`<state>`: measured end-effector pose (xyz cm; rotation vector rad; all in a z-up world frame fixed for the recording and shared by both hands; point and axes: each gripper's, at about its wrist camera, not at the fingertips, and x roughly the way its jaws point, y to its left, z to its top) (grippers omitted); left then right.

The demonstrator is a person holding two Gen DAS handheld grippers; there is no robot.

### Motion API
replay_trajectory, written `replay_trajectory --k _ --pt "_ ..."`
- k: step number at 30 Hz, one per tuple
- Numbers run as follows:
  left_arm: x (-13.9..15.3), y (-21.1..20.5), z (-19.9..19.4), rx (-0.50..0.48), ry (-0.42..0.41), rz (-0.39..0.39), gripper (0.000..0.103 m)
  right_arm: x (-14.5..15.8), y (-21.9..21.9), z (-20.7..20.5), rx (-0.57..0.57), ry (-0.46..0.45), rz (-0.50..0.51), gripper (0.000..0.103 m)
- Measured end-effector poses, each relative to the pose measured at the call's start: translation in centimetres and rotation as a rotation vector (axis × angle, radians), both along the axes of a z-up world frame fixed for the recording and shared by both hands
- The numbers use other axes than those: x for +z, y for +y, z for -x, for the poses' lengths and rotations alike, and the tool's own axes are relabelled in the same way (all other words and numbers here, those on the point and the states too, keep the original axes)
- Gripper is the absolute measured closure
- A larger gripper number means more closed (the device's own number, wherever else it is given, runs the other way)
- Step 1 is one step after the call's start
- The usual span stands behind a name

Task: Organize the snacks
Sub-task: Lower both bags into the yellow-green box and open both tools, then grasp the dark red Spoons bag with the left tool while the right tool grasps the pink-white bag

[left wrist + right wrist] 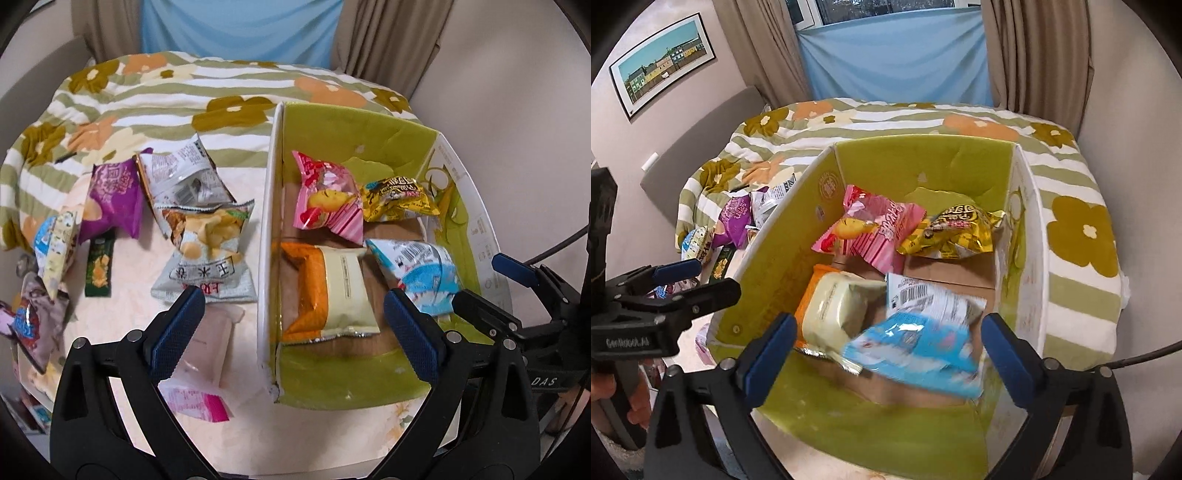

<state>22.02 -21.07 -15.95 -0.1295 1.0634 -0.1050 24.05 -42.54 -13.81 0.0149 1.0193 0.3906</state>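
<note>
The open cardboard box with green inner walls stood on the bed near its right edge, against the striped, flower-printed quilt. Inside lay four snack bags: a pink one and a yellow foil one toward the far wall, an orange-and-cream one by the left wall, and a light-blue one near the front right corner, blurred. The right tool hung above that blue bag, jaws spread wide and empty. The left tool straddled the box's left wall, likewise released, holding nothing. More bags lay loose on the bed left of the box: a purple one, a grey corn-chip one and a slim dark-green packet.
</note>
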Motion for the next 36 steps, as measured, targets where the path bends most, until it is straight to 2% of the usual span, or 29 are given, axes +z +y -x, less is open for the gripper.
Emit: replay_trajectory --k 4,7,16,22,28,36 --pt "0.4 -0.1 0.8 -0.014 -0.007 -0.022 0.006 0.2 0.0 1.0 0.002 -0.027 0.026 0.004" --pt "1.0 0.1 1.3 -0.019 -0.022 -0.021 0.006 0.6 0.0 1.4 0.000 -0.033 0.002 0.004" --pt "3.7 1.8 3.3 -0.023 -0.077 -0.024 0.006 3.6 1.7 3.1 0.006 -0.084 -0.011 0.004" --pt "6.0 5.7 5.1 -0.020 -0.136 -0.008 0.006 6.6 4.4 5.0 0.006 -0.157 0.008 0.004" --pt "8.0 10.6 7.2 -0.033 -0.179 -0.044 0.006 8.9 7.8 7.6 -0.050 -0.198 -0.034 0.004" --pt "8.7 18.6 10.1 -0.042 -0.177 -0.063 0.006 9.3 13.7 11.0 -0.147 -0.197 -0.051 0.004"
